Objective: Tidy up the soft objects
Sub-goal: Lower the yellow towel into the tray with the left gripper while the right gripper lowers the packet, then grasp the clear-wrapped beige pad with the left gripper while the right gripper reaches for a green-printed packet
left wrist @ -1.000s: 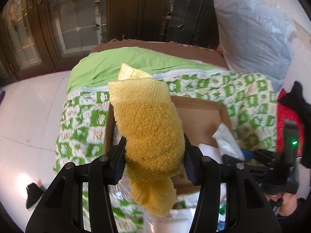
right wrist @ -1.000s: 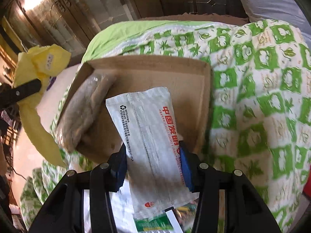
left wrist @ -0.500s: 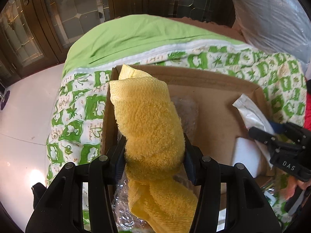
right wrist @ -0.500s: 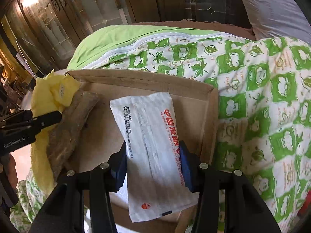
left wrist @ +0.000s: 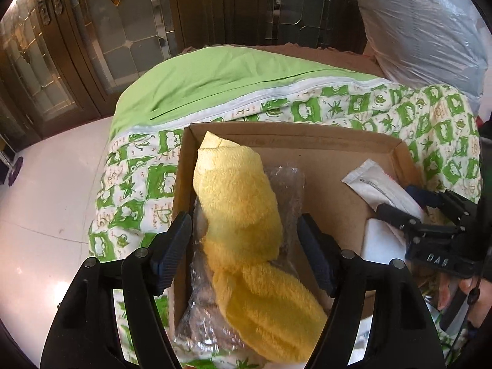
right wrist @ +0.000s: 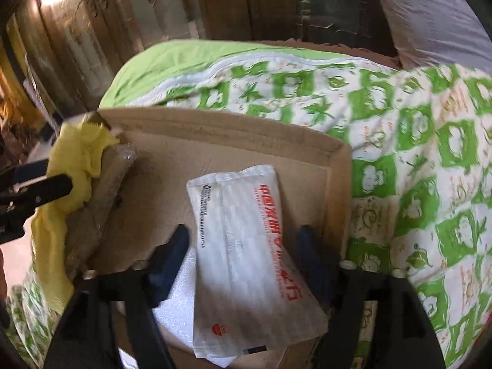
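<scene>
Releasing both items into the cardboard box (left wrist: pixel 338 136) is the step in hand. The left gripper (left wrist: pixel 246 240) has just been opening: its jaws stand clear of the yellow towel (left wrist: pixel 243 215), which lies between them without being pressed, along the box's left wall and on top of a clear-wrapped bundle (left wrist: pixel 286 181). The right gripper (right wrist: pixel 243 252) has likewise just been opening; the white packet (right wrist: pixel 246 240) sits between its jaws, released, near the box's right wall and partly over a white foam sheet (right wrist: pixel 175 316).

To finish the step well:

1. Withdraw each gripper straight back along its own fingers, so that no pad (left wrist: pixel 175 240) drags the towel's pile or the packet's film out of the box.
2. Keep the jaws spread until the fingertips are clear of the box rim.
3. Check that the towel's near end, which appears to hang over the box's near edge, settles inside; if not, nudge it inward.
4. Keep the two grippers apart over the box; they work close together here.

The box rests on a green-patterned quilt (right wrist: pixel 415 153), a soft base, so avoid pressing down on the rim.
</scene>
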`<state>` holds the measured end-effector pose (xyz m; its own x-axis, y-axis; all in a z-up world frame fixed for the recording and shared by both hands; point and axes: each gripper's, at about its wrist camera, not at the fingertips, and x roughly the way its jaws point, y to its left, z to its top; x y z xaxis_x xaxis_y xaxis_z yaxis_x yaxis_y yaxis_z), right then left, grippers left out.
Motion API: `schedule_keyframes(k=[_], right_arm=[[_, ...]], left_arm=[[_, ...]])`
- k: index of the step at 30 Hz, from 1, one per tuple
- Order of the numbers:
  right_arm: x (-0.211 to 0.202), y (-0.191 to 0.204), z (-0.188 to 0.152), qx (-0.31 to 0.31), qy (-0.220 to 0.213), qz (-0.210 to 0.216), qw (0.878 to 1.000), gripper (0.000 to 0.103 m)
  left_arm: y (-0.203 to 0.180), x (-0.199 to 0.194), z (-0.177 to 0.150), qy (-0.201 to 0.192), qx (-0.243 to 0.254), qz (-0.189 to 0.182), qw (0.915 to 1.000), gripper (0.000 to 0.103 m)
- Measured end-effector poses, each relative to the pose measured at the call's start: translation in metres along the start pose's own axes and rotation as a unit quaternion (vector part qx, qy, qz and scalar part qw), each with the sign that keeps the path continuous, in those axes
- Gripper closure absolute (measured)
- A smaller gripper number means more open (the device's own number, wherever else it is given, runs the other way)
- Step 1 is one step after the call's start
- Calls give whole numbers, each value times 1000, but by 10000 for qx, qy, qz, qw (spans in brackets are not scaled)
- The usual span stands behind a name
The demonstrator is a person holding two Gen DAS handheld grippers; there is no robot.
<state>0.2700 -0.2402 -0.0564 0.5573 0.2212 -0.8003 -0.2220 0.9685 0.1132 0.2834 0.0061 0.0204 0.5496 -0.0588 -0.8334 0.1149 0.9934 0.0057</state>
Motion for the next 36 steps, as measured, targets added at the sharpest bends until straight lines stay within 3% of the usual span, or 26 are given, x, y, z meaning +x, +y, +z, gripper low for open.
schedule_keyframes(k=[6, 12, 16, 23, 26, 30, 36], right_arm=[[-34, -13, -15, 374, -205, 203, 9989, 26], [-60, -25, -47, 694, -81, 350, 9969, 25], [-65, -18, -68, 626, 127, 370, 9973, 25], [-75, -11, -89, 643, 166, 442, 9968, 25], [-80, -12, -99, 666, 156, 405, 9968, 25], [-81, -4, -104, 528, 154, 351, 9979, 25], [-79, -1, -106, 479, 183, 342, 9981, 25]], left_arm=[[-4, -41, -34, -215, 58, -136, 9997, 31], [0, -62, -126, -22, -244, -484, 9985, 31], [1, -64, -160, 147, -571, -786, 9952, 31], [-21, -73, -171, 1, -295, -1021, 9943, 31], [-35, -72, -174, 25, 14, -1158, 9933, 20], [-53, -69, -175, 45, 435, -1253, 9912, 20], [-64, -47, -177, 407, 665, -1180, 9899, 20]])
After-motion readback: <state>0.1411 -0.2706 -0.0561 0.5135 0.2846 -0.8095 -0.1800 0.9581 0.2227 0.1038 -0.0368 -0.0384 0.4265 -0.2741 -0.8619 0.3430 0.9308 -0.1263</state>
